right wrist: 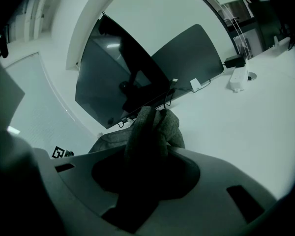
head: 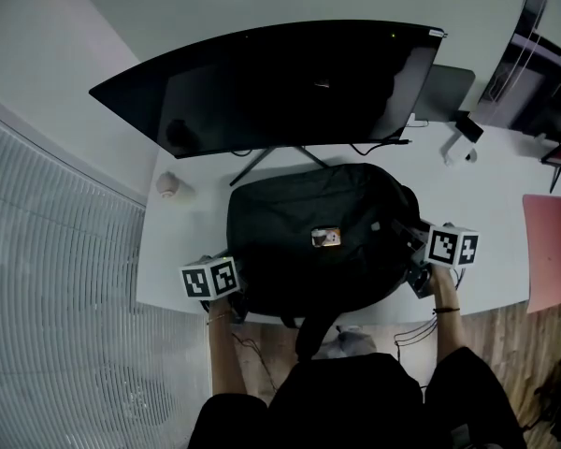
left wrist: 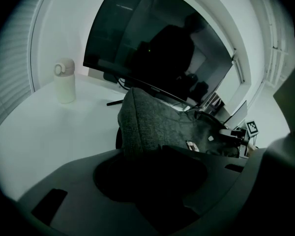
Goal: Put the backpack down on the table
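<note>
- Backpack [head: 309, 241] lies on the white table [head: 486, 204], its six o'clock edge over the near rim with a strap dangling there.
- Right gripper [right wrist: 142, 166] pinches a bunched fold at the bag's three o'clock side.
- Left gripper [left wrist: 147, 161] has a fold between its jaws at eight o'clock; it is too dark to tell whether they press.
- Risk, I'd say: once it is let go, the overhang could drag it off towards the person, and a shove towards twelve o'clock could knock the monitor stand [head: 262, 162].
- Small patch [head: 325, 238] on the bag's top is too small to read; nothing else is legible.
</note>
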Tool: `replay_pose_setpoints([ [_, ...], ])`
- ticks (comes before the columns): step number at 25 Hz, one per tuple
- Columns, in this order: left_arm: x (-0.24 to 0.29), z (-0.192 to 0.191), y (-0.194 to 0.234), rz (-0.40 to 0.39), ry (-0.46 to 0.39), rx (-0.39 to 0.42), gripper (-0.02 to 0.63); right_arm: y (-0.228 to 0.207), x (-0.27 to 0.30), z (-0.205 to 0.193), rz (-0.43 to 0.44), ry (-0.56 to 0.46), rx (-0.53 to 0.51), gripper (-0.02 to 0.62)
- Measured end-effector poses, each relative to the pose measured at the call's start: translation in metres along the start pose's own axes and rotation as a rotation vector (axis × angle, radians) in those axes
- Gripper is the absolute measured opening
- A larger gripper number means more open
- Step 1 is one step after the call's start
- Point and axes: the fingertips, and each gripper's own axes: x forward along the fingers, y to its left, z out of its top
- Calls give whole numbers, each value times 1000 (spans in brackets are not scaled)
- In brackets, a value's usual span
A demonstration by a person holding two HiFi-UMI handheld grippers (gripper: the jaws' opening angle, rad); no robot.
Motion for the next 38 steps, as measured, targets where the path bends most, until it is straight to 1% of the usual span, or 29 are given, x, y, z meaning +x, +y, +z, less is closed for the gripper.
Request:
replay_pose_setpoints([
  [4,4,-2,4,24,18,-7,178,-8,2,-4,-23,16,11,115],
  [10,7,-4,10,35,36,-45,204,-18,4,-8,-70,44,31,133],
  [15,9,-6,12,51,44,-56,222,-24,4,-12,-101,65,27,156],
  [18,8,-6,13,68,40,-59,235,-27,3,-14,-120,77,18,195],
  [21,5,-6,15,94,35,-52,257,-31,1,-16,-163,88,-4,225],
  [24,3,-6,17,122,32,-37,269,-36,-4,-12,-224,76,-41,246],
  [27,-4,-5,19,155,10,-16,276,-39,-13,-4,-290,58,-95,255],
  [29,-11,-2,19,171,-18,-9,276,-41,-19,0,-317,50,-128,256],
  [31,-19,2,19,184,-48,-2,265,-39,-25,4,-324,29,-150,255],
  [33,-29,6,18,201,-84,15,236,-32,-33,9,-322,-4,-170,255],
  [36,-46,14,13,228,-145,52,171,-22,-44,15,-325,-39,-231,255],
  [38,-56,16,8,240,-174,76,158,-15,-50,16,-316,-48,-278,253],
])
